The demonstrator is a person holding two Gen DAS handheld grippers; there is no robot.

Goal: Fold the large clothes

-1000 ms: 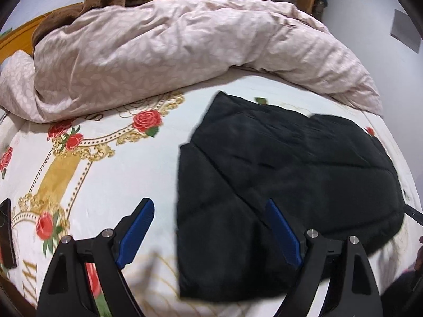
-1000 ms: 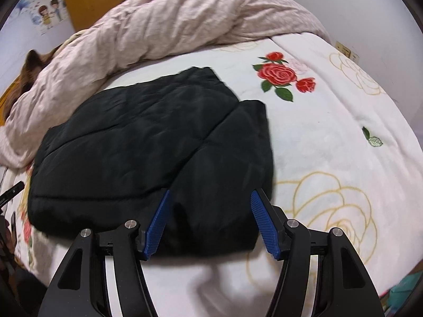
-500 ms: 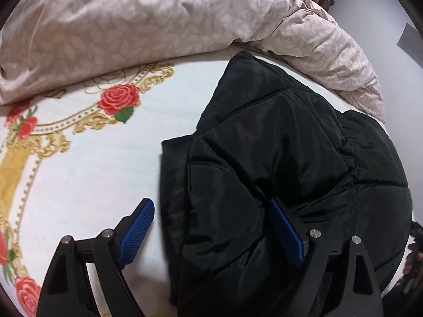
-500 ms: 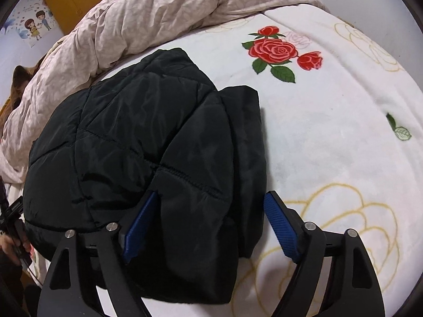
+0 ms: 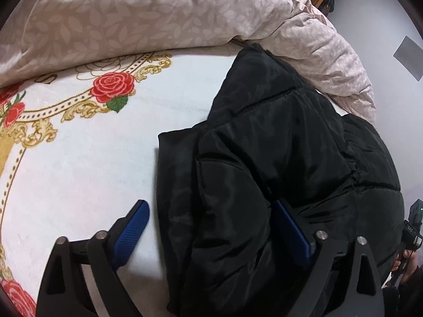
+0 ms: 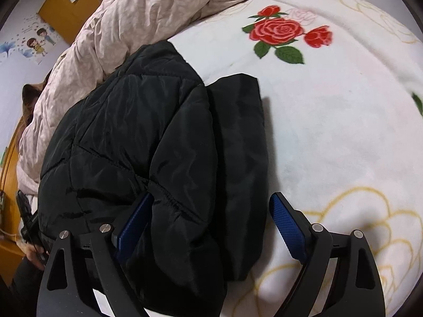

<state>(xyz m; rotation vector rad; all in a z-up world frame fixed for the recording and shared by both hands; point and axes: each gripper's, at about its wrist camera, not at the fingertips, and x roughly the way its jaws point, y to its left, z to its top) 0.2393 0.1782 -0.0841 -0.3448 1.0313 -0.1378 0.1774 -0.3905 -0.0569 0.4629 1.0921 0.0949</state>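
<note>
Black and puffy, the folded jacket [image 5: 290, 158] lies on the rose-print bed cover [image 5: 79, 171], filling the right half of the left wrist frame and the left half of the right wrist frame. Your left gripper [image 5: 211, 227] has just spread its jaws wide; they straddle the jacket's near edge without pinching. Your right gripper [image 6: 211, 222] likewise stands fully spread over its edge, gripping nothing.

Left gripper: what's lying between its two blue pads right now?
In the left wrist view, the left gripper straddles the black jacket's edge and a bare strip of rose blanket.
</note>
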